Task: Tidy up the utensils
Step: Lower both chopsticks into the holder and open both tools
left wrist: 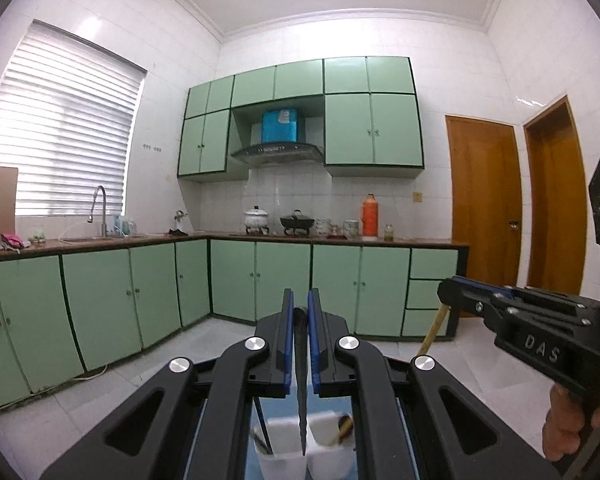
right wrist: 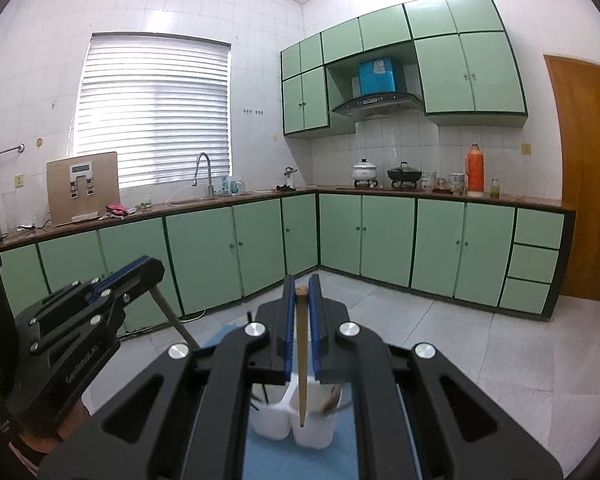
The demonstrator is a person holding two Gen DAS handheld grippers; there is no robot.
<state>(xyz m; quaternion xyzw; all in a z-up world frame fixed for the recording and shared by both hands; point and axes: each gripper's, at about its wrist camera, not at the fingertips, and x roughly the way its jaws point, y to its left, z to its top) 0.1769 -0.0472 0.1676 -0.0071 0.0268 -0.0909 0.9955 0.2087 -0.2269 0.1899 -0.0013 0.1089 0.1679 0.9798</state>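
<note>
Partly done, judging by the white two-compartment holder (right wrist: 296, 420) on the blue mat (right wrist: 340, 456), already stocked with some utensils (right wrist: 330, 400); two pieces not yet dropped; left gripper (left wrist: 300, 312) clamped on a dark serrated knife (left wrist: 301, 392), tip over the divider; right gripper (right wrist: 301, 292) pinching a slim wooden chopstick (right wrist: 301, 360), pale, pointing down at the right compartment

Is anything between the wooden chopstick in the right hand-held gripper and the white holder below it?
Nothing visible. The wooden chopstick, clamped in the right hand-held gripper, hangs tip-down over the white holder; utensils already inside lean toward the sides.
</note>
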